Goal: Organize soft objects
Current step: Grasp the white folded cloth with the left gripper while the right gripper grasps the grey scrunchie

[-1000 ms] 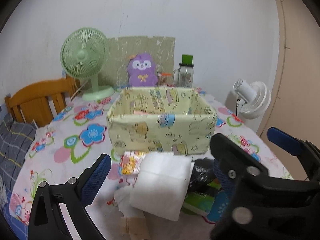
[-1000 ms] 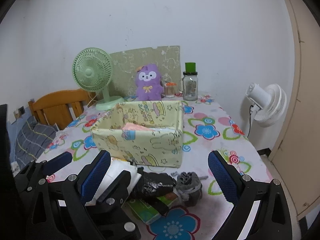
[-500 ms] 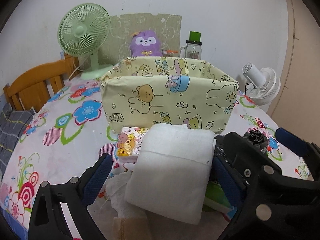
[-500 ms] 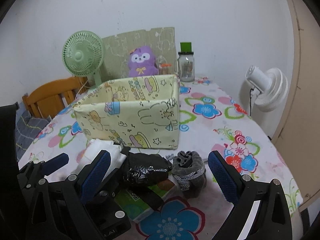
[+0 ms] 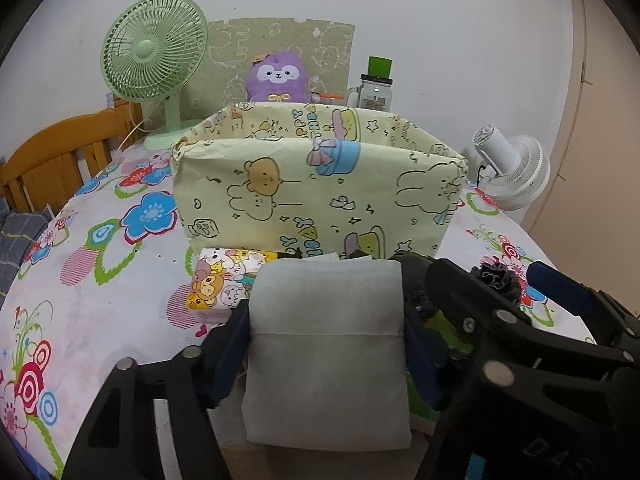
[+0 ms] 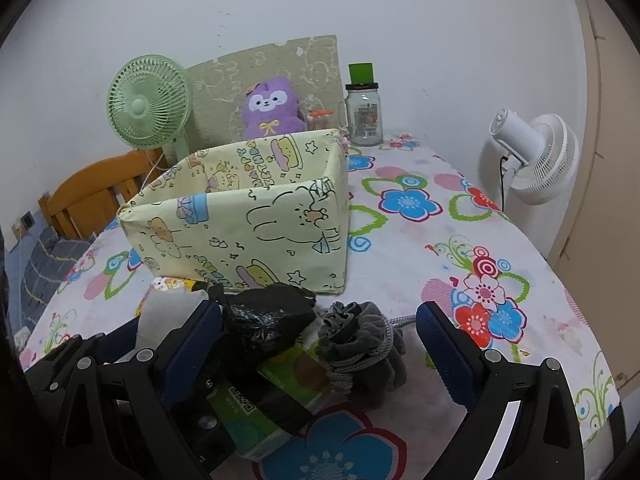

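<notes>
The left hand-held gripper (image 5: 326, 336) has just been closing and now pinches the white folded cloth (image 5: 326, 352) on the worktop (image 5: 100, 280), ready for lifting. Directly behind stands the cartoon-print box (image 5: 320, 196). The right hand-held gripper (image 6: 318, 344), spread, straddles the grey drawstring pouch (image 6: 360, 344); open worktop lies rightward.

place: home | cues: floral tablecloth (image 6: 420, 240), wooden chair (image 5: 60, 156), desk fan (image 5: 154, 46), plush toy (image 6: 272, 106)

Two low, near wrist views — same yellow box (image 5: 320, 196) ahead.
</notes>
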`<action>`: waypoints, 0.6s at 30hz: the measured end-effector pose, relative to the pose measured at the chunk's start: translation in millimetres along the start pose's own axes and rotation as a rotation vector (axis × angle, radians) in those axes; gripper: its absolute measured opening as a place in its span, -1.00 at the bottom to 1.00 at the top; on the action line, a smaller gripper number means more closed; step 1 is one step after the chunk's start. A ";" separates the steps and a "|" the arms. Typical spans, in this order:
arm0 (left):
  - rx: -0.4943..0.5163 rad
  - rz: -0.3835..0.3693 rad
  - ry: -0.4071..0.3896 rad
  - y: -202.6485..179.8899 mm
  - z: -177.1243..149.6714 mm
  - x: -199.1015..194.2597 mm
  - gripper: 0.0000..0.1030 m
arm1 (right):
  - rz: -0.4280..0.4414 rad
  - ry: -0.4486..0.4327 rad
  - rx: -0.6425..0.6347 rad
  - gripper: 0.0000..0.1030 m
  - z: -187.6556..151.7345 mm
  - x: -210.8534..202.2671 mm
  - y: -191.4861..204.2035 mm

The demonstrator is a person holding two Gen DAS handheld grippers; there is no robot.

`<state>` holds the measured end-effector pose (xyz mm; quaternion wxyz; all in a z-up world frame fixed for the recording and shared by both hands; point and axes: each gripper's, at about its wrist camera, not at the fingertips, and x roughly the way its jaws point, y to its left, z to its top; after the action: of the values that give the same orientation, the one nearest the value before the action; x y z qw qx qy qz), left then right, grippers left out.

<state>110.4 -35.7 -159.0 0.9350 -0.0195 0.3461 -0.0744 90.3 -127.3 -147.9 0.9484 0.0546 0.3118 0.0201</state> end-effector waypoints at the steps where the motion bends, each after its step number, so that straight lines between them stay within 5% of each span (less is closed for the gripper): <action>1: 0.005 0.005 -0.006 -2.2 -0.2 -1.5 0.26 | -0.002 0.001 0.002 0.93 0.1 0.0 -1.1; 7: 0.018 0.012 -0.041 -9.8 0.7 -13.7 0.08 | -0.004 -0.005 0.030 0.82 0.6 -7.4 -9.7; 18: 0.050 0.043 -0.027 -26.2 0.2 -9.5 0.03 | -0.006 0.055 0.075 0.50 -1.3 -1.8 -25.9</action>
<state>100.1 -60.2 -150.4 0.9412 0.0105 0.3320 -0.0625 88.2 -153.0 -150.8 0.9368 0.0885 0.3385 0.0071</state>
